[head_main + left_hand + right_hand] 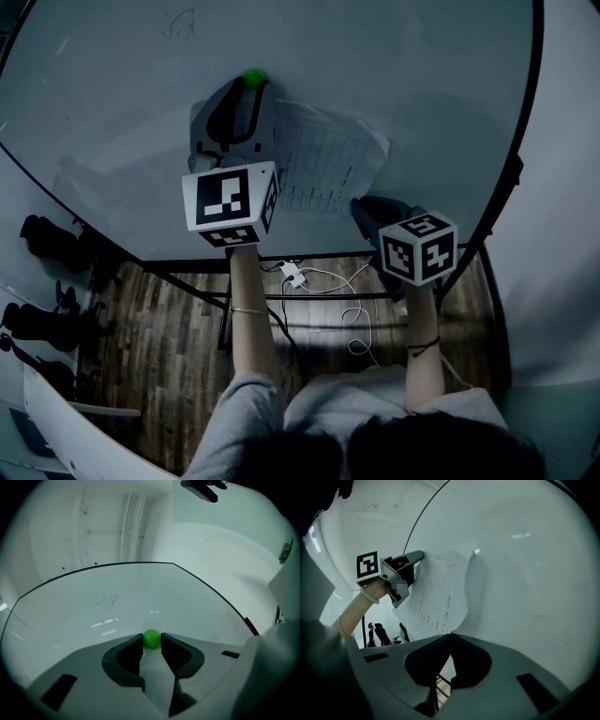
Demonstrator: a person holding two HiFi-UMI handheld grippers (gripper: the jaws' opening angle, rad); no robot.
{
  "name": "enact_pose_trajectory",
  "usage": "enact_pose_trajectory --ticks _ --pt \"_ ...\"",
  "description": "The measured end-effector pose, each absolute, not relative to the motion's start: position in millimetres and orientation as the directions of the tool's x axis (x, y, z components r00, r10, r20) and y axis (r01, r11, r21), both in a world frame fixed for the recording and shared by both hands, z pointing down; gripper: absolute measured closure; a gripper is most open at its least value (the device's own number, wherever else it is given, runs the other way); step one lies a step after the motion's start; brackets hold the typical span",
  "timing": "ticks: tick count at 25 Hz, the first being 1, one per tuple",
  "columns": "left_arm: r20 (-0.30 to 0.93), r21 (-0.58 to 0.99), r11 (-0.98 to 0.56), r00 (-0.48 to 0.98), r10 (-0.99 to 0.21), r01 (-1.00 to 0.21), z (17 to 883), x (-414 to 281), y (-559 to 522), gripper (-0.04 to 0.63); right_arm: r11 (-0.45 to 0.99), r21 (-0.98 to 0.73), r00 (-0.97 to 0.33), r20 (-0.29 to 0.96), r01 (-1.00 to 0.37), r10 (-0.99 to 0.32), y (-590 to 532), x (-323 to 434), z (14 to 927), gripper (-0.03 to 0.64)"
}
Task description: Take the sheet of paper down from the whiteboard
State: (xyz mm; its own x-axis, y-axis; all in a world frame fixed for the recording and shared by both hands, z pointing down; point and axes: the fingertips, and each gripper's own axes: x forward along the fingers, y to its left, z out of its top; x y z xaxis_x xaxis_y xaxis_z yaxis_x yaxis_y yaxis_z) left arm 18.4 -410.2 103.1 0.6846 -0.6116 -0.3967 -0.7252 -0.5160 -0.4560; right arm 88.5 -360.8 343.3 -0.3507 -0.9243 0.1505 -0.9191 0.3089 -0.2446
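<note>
Two grips set, sheet not yet down

The white printed paper sheet [323, 164] hangs on the glossy whiteboard [112, 112], top corner under a round green magnet [253, 77]. Left gripper [151, 640] pinches that magnet; right gripper [449, 635], jaws pressed together, nips the sheet's lower corner. Pulling both away remains.

No legible text in any view.

Sheet of paper [323, 159] on the whiteboard [112, 112]: rows of fine print in table-like lines, visible in the head view and the right gripper view. Too small and dim to read any word or number.

Whiteboard: one faint pen scribble [178, 25] near its upper part, also seen in the left gripper view. Doodle-like, not readable as letters.

Left marker cube [228, 199] and right marker cube [419, 247]: black-and-white square code patterns only, no letters or digits.

No brand name or label made out.
</note>
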Motion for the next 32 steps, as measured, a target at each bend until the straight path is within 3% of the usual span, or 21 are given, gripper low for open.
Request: enact_pose_trajectory --ticks 27,30,32 --pt "-0.39 -0.392 -0.581 0.701 -0.597 -0.713 130 -11 -384 0.471 0.287 -0.222 -0.312 0.089 -0.932 -0.946 -318 72 334 0.615" --pt "-0.357 -0.383 -0.596 0.708 -0.609 -0.706 148 -17 -378 0.5 0.288 -0.212 -0.309 0.075 -0.934 -0.948 -309 71 333 0.615" --pt "-0.33 -0.374 -0.598 0.705 -0.628 -0.709 162 -22 -375 0.554 0.296 -0.202 -0.314 0.062 -0.934 -0.947 -305 70 330 0.615"
